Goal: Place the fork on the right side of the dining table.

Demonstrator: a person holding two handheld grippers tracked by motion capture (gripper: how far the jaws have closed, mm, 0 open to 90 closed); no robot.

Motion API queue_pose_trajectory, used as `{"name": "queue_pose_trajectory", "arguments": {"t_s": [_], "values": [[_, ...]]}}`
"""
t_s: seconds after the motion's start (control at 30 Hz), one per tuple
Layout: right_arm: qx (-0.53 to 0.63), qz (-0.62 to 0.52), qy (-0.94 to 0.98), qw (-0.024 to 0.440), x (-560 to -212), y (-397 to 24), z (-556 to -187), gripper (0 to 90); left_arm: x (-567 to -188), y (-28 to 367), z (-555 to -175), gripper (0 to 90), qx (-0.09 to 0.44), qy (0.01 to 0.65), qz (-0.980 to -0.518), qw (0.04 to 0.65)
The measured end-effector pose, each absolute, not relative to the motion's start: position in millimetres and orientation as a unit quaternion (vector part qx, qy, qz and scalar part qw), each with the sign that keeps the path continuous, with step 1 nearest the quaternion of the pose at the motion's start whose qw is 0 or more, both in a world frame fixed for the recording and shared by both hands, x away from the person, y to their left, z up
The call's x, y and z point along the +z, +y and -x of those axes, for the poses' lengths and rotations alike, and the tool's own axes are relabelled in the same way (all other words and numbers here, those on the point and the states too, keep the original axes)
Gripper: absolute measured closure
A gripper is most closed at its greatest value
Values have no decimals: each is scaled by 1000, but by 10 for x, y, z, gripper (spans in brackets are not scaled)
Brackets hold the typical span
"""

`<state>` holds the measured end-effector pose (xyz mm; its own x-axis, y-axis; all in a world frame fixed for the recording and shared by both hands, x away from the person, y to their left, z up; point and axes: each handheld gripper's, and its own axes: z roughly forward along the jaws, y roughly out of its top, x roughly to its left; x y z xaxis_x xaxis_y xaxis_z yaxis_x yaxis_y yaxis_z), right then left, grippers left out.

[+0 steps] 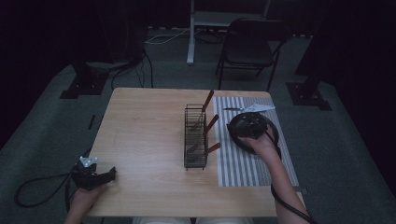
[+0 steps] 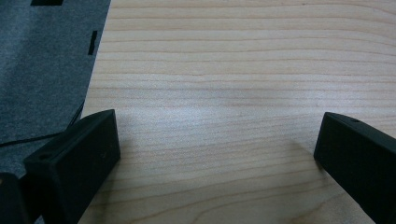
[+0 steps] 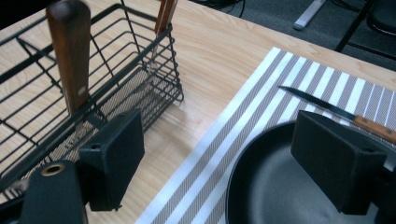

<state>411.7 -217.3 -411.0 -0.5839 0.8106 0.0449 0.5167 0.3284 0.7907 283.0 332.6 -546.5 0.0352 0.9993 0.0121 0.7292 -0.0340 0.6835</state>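
My right gripper (image 1: 246,124) hangs open over a black plate (image 1: 272,135) on a striped placemat (image 1: 247,168). In the right gripper view its jaws stand wide apart, one over the wood beside the mat, the other above the black plate (image 3: 275,186); nothing is between them. A knife (image 3: 327,109) with a wooden handle lies on the mat beyond the plate. A black wire rack (image 1: 195,137) at the table's middle holds three wooden-handled utensils (image 1: 211,123). My left gripper (image 1: 111,174) rests open at the near left corner, over bare wood (image 2: 215,93).
The wire rack (image 3: 102,79) stands close to the left of my right gripper, one wooden handle (image 3: 70,51) rising near its jaw. The table's left edge (image 2: 93,70) runs beside my left gripper. A folding chair (image 1: 250,46) and cables sit on the floor beyond the table.
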Motion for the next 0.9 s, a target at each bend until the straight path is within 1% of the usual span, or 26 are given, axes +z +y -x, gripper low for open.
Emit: {"name": "queue_pose_trajectory", "arguments": {"t_s": [0.4, 0.47, 0.53, 0.9], "values": [[404, -424, 791, 175, -4044, -2043, -4375, 194, -5465, 3326, -2830, 7, 259, 644, -671, 260], [401, -424, 793, 175, -4041, -2030, -4392, 195, -5465, 3326, -2830, 7, 259, 644, -671, 260], [398, -422, 795, 176, -4031, -2005, -4427, 215, -5465, 3326, -2830, 7, 259, 644, -671, 260], [396, -422, 795, 183, -3879, -1843, -4640, 226, -5465, 3326, -2830, 7, 259, 644, -671, 260]]}}
